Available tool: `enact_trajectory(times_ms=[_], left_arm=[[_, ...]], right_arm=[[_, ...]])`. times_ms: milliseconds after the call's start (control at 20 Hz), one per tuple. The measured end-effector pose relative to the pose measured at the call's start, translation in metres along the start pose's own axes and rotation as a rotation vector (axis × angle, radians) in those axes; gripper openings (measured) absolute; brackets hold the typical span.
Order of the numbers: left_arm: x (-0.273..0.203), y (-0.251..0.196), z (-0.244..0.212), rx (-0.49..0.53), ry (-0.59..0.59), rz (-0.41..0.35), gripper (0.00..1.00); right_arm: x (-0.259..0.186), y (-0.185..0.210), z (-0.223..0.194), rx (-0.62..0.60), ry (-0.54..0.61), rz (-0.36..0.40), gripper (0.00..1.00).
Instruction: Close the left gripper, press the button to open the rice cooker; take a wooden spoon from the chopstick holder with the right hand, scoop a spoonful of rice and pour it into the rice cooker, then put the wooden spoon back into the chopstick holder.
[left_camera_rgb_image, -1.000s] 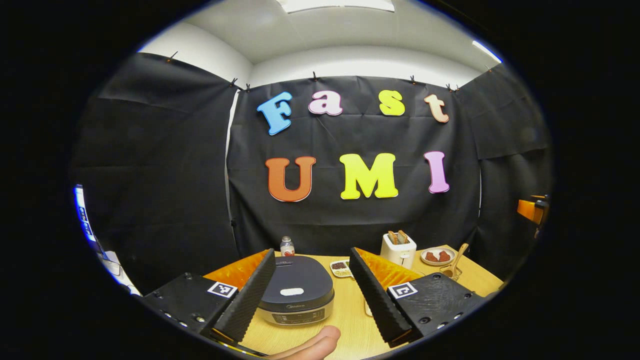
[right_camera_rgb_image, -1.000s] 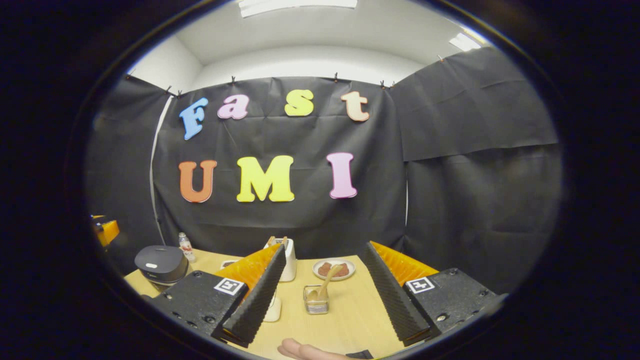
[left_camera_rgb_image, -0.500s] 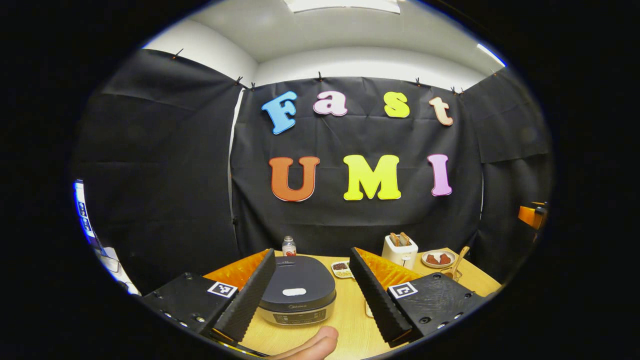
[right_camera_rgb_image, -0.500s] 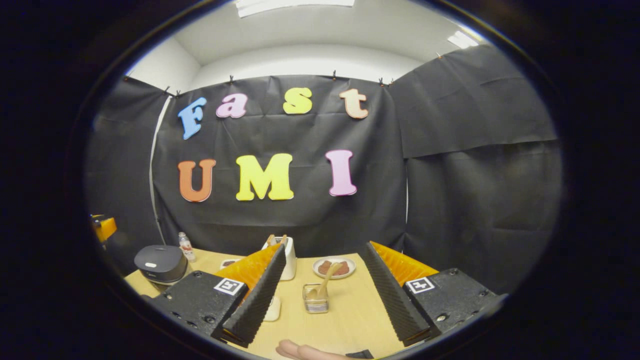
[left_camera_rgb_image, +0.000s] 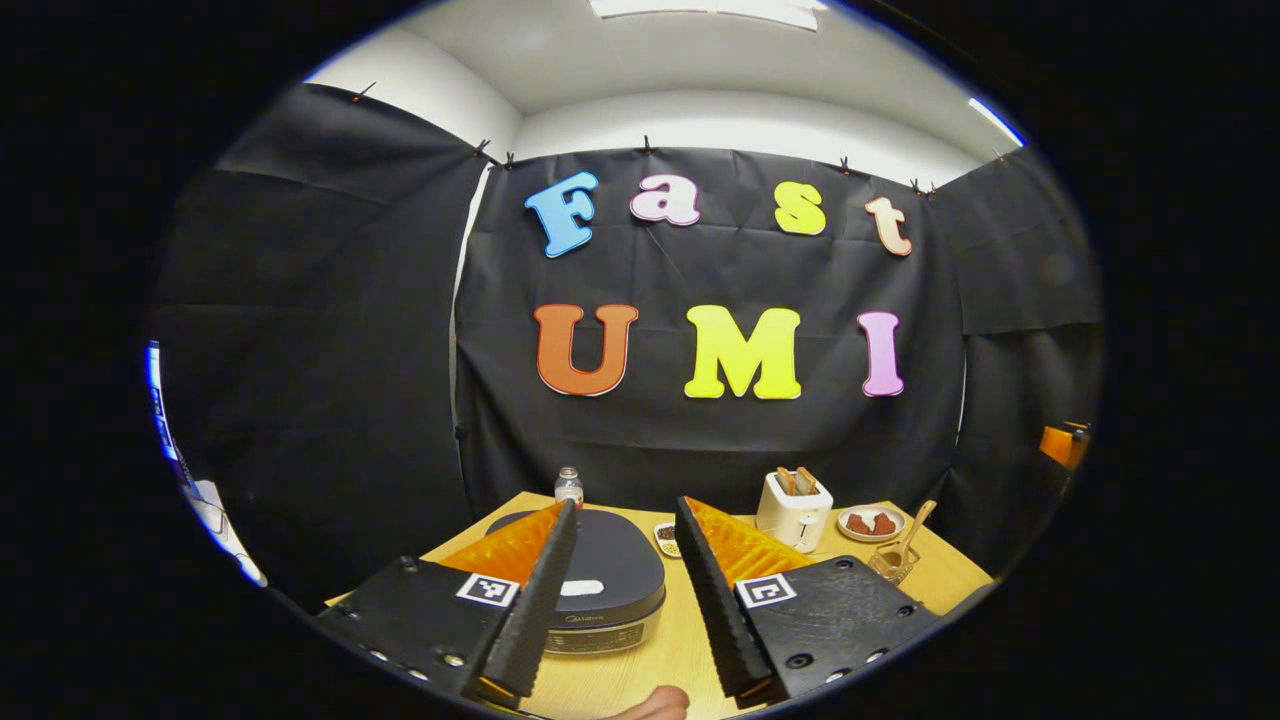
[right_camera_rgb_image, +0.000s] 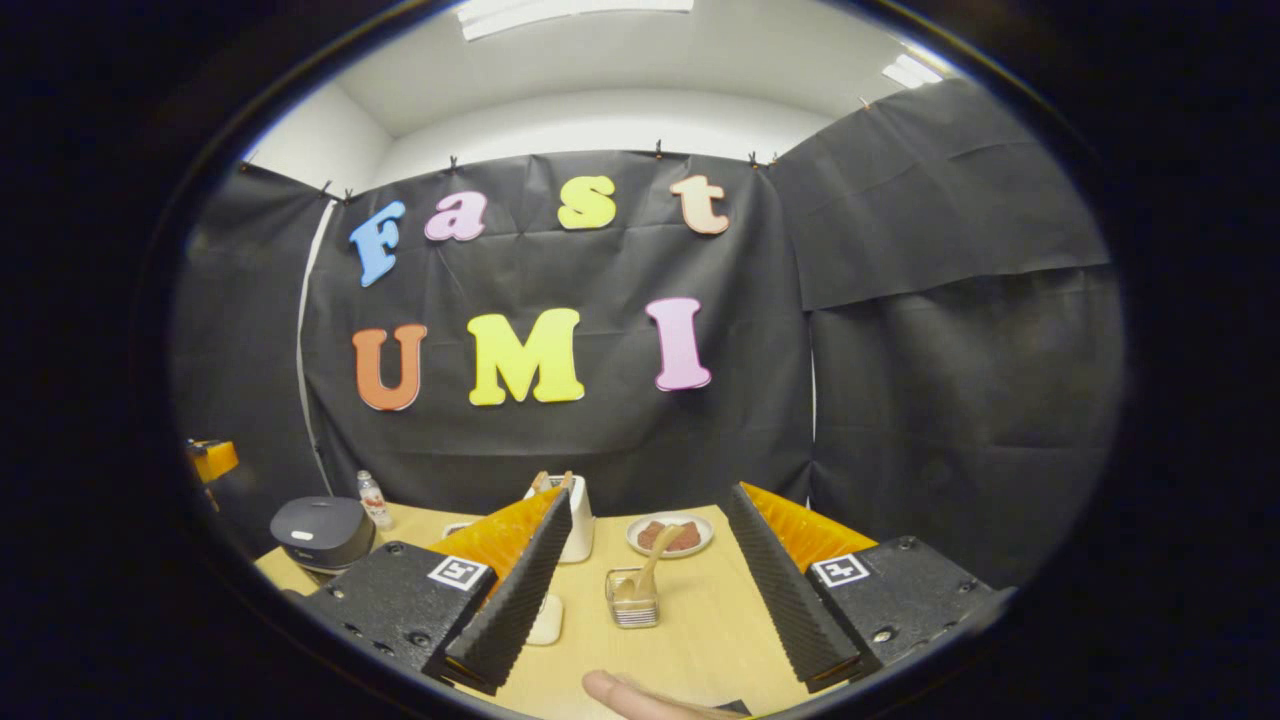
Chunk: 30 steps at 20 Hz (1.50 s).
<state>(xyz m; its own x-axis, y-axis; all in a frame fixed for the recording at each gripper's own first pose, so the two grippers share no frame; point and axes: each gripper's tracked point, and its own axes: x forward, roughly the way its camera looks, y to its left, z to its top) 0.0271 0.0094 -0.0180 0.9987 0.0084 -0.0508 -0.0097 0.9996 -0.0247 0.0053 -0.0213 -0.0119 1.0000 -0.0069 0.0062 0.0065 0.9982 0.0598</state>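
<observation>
- We have the left tool aimed at the cooker; its jaws stand partly apart with nothing between them, so it is not yet shut for the press.
- Cooker sits on the surface just ahead of that tool, lid down, pale button on top showing in the gap between the fingers; lined up this way so a shut tip can come down on it, we judge.
- Right tool hangs wide open and empty, facing the holder.
- Spoon stands tilted in the holder, handle up and leaning right, which leaves it free to pinch.
- We park the right side near the holder so it is ready once the lid opens, likely.
- Cooker lies well left in the right gripper view, apart from the holder.
- Toaster and plate sit behind, out of the way.
- Rice source: cannot tell.
</observation>
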Motion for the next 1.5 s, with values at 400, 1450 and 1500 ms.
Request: enact_trajectory(times_ms=[400,1450,1500], left_arm=[[0.040,0.015,-0.056,0.009,0.223,0.013,0.04],[0.095,0.044,-0.161,-0.054,0.627,0.126,0.00],[0.093,0.044,-0.162,-0.060,0.629,0.131,0.00]], right_arm=[[0.002,0.004,-0.009,0.016,0.011,0.017,0.96],[0.025,0.016,-0.058,-0.109,0.082,0.069,1.00],[0.027,0.014,-0.061,-0.107,0.086,0.066,0.96]])
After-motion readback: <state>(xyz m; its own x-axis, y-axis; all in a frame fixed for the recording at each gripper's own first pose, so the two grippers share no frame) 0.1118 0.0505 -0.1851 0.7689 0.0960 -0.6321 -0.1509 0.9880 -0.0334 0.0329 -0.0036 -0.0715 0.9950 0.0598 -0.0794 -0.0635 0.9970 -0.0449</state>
